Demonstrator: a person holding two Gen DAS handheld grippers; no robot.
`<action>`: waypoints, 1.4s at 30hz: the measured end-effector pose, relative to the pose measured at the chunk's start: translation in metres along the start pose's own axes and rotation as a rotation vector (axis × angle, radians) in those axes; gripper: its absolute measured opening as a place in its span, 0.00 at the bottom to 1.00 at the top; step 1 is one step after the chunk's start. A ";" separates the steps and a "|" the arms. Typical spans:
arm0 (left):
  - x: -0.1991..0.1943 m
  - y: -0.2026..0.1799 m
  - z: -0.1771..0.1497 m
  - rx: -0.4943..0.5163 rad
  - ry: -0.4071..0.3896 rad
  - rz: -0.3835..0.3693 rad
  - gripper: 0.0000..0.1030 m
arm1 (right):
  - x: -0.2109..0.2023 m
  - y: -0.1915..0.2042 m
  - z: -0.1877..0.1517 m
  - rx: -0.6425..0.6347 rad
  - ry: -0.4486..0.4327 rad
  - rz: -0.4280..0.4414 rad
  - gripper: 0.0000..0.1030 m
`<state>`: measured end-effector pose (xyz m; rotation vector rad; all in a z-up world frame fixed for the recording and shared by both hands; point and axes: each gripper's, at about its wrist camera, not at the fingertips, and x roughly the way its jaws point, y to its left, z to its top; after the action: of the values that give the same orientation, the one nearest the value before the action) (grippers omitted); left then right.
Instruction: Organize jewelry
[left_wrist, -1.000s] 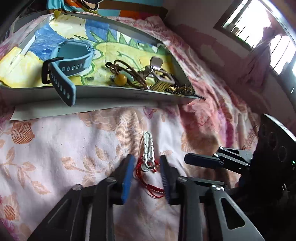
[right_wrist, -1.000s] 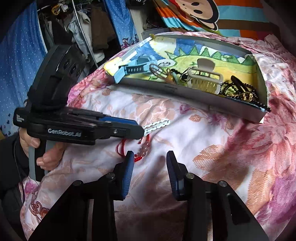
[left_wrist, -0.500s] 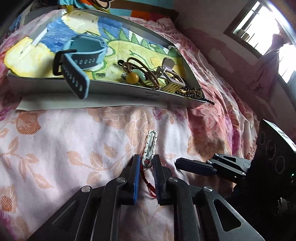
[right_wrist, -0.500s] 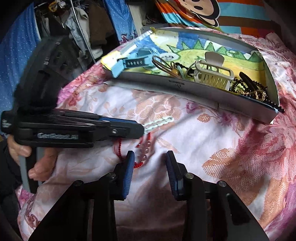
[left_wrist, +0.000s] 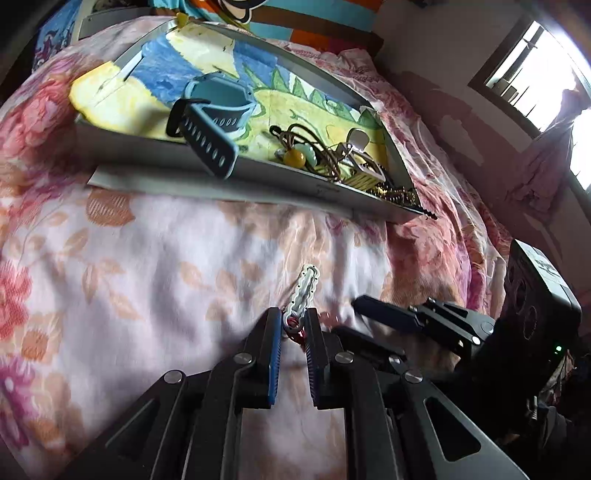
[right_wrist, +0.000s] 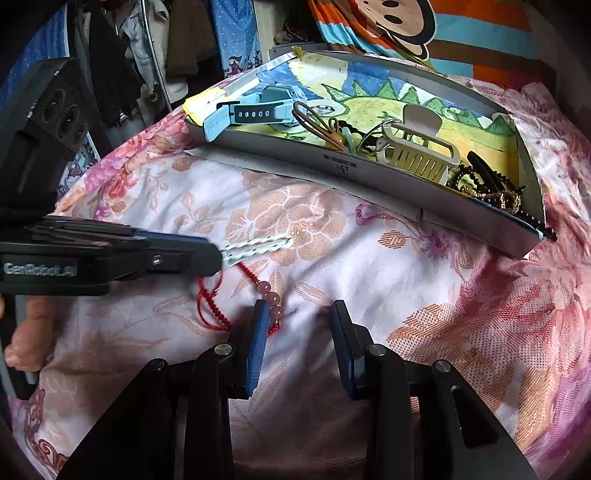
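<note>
Now, through my left wrist camera, my left gripper (left_wrist: 294, 325) has just been drawing its jaws together, and they are pinched on the near end of the white hair clip (left_wrist: 304, 293), with a bit of the red cord bracelet (left_wrist: 297, 334) caught between them too. The clip lies on the flowered bedspread (left_wrist: 147, 258), well short of the tray (left_wrist: 295, 181) where the blue watch (left_wrist: 218, 122) and other pieces already sit.

From my right wrist camera, my right gripper (right_wrist: 299, 328) stands with its jaws apart and nothing between them; the bracelet's pink beads (right_wrist: 272, 297) lie just beside its left finger. The left gripper comes in from the side, clamped on the clip.

I judge this the pickup step. Next comes a gentle lift, watching whether the bracelet drags along, then a carry to the tray.
</note>
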<state>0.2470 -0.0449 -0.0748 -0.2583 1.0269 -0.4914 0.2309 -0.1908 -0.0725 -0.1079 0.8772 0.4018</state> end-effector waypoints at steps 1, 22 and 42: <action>-0.002 0.000 -0.002 -0.009 0.004 -0.005 0.11 | 0.000 0.000 0.000 -0.002 0.001 0.000 0.30; -0.024 0.015 -0.034 -0.103 0.004 0.025 0.01 | -0.004 -0.001 -0.003 -0.015 -0.001 0.009 0.29; -0.009 0.010 -0.029 -0.130 0.031 -0.126 0.22 | -0.018 -0.022 0.002 -0.052 0.044 0.084 0.21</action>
<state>0.2205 -0.0313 -0.0866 -0.4347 1.0790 -0.5447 0.2306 -0.2159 -0.0587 -0.1285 0.9166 0.5027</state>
